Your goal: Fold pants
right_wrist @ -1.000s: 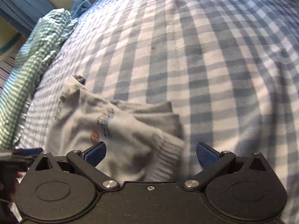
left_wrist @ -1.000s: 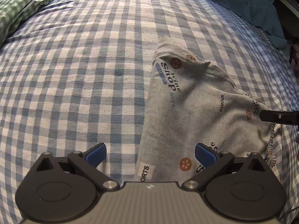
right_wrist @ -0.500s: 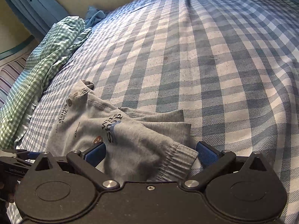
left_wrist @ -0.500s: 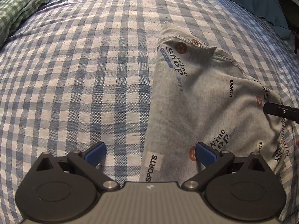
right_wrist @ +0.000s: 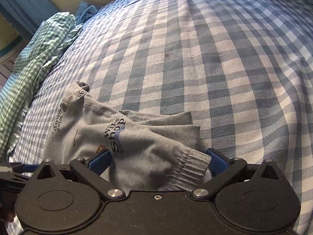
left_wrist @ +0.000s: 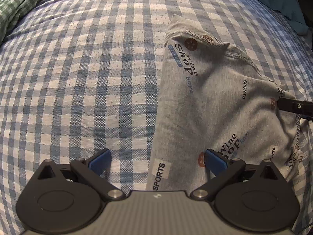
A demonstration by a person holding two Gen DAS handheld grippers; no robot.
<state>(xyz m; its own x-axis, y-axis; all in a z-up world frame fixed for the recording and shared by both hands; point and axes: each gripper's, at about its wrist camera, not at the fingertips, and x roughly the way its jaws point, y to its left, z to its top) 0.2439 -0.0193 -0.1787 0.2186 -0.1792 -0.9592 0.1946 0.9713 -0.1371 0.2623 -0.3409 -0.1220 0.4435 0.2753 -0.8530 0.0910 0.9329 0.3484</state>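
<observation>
the grey pants [left_wrist: 211, 105] lie folded in a bundle on the checked bed [left_wrist: 78, 78]. the left gripper [left_wrist: 156, 160] has its fingers spread over the near edge, pinching nothing. the right gripper [right_wrist: 158, 158] has its fingers spread around the ribbed cuff [right_wrist: 187, 168], whose near part is hidden behind the gripper body. a green checked cloth [right_wrist: 35, 54] is cut off at the frame edge.
</observation>
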